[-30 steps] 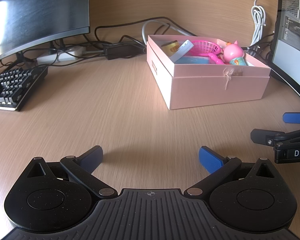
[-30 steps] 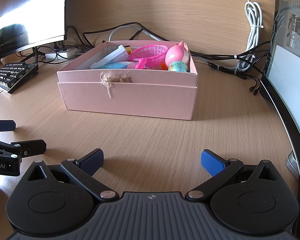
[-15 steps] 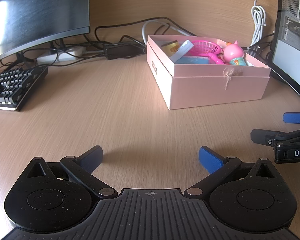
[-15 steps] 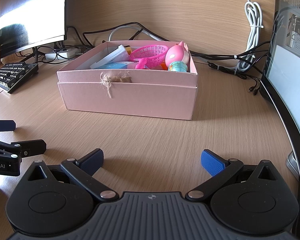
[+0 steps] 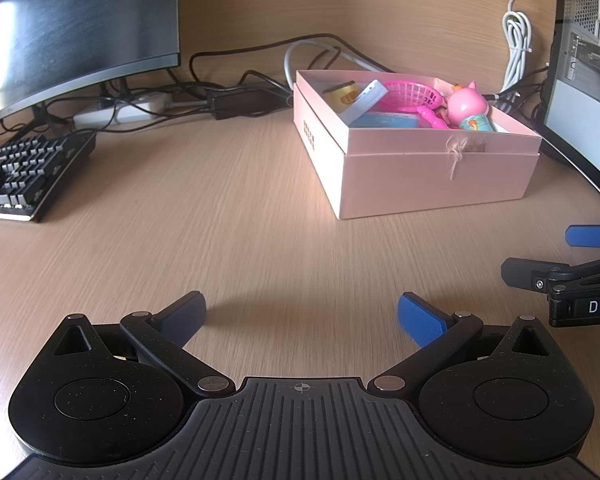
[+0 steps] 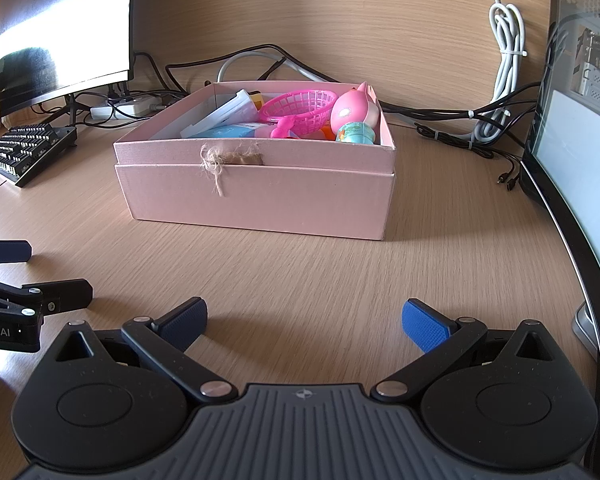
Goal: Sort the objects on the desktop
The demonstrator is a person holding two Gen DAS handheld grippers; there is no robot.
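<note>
White letters "DAS" are legible on the body of the right gripper [image 5: 592,252], cut off by the frame edge in the left wrist view. White letters "obot.AI" are legible on the body of the left gripper [image 6: 20,272], cut off at the frame edge in the right wrist view. A column of dark print marks the side wall of the pink box [image 5: 309,136]; it is too small to read. Keyboard [image 5: 24,172] legends are illegible.

left hand-held gripper [image 5: 302,314] spread wide, pink box [image 5: 416,172] ahead, keyboard [image 5: 24,172] left
</note>
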